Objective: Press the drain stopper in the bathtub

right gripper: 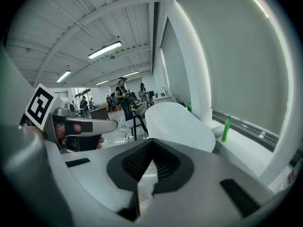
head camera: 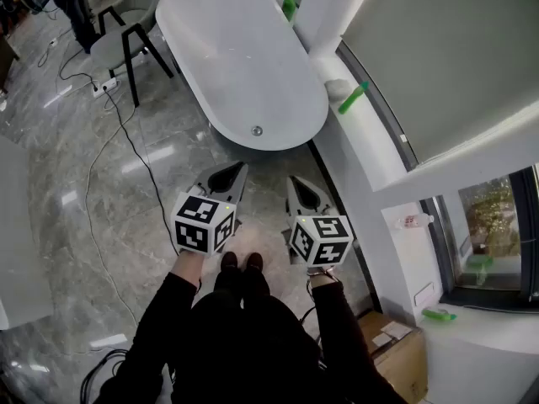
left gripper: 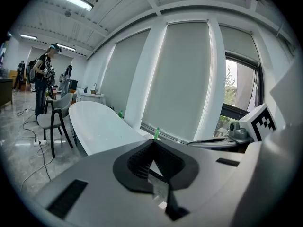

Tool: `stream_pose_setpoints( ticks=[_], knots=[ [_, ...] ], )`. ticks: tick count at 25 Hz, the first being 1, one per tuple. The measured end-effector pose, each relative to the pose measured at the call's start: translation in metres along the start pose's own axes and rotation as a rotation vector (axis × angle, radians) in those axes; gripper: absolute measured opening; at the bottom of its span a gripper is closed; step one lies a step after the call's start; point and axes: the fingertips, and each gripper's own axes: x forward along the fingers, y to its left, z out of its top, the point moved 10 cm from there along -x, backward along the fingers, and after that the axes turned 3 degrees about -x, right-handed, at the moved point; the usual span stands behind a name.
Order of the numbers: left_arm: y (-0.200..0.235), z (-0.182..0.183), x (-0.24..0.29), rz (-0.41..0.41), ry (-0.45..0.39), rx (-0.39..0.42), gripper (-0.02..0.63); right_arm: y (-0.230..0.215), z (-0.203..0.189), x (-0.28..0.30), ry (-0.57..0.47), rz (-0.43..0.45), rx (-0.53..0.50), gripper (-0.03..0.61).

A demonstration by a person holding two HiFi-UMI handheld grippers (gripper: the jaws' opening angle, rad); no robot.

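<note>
Left gripper (head camera: 242, 167) and right gripper (head camera: 290, 180), jaws together, hang near the bathtub (head camera: 219, 49), drain stopper (head camera: 257, 130) just ahead, untouched

I am looking at a big open work hall, probably a test studio rather than a home bathroom. At upper centre of the head view a freestanding bathtub (head camera: 244, 57) stands on a polished stone-look floor (head camera: 76, 225). A chair (head camera: 126, 36) sits at the upper left, and loose cables (head camera: 126, 141) trail past it. The gripper views show a bare ceiling with strip lights (right gripper: 104, 50) and people (left gripper: 43, 74) standing far back.
</note>
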Motion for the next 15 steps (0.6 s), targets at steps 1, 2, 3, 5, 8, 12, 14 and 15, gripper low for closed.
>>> stream_pose_setpoints(
  ticks=[1, 2, 3, 5, 8, 12, 14, 15],
  knots=[
    [0.0, 0.0, 0.0, 0.0, 0.002, 0.001, 0.005, 0.0, 0.0, 0.0, 0.001, -0.002, 0.004, 0.002],
    [0.001, 0.001, 0.0, 0.0, 0.003, 0.001, 0.005, -0.001, 0.0, 0.0, 0.003, -0.004, 0.006, 0.002],
    [0.001, 0.001, -0.001, 0.0, 0.004, 0.001, 0.005, -0.001, 0.0, 0.0, 0.004, -0.005, 0.008, 0.002],
    [0.003, 0.002, -0.001, 0.001, 0.005, 0.002, 0.005, 0.0, 0.0, 0.001, 0.01, -0.008, 0.004, 0.002],
    [0.007, 0.003, -0.001, 0.004, 0.003, 0.003, 0.005, -0.001, 0.0, 0.003, 0.017, -0.012, -0.004, 0.002],
    [0.014, 0.002, -0.001, 0.006, 0.004, 0.0, 0.005, -0.004, -0.003, 0.003, 0.02, -0.015, 0.025, 0.003],
    [0.02, 0.003, -0.002, 0.004, 0.002, -0.004, 0.005, -0.004, -0.003, 0.004, 0.024, -0.025, 0.029, 0.002],
    [0.023, 0.004, -0.002, 0.002, 0.002, -0.004, 0.005, -0.004, -0.003, 0.004, 0.025, -0.03, 0.032, 0.003]
  ],
)
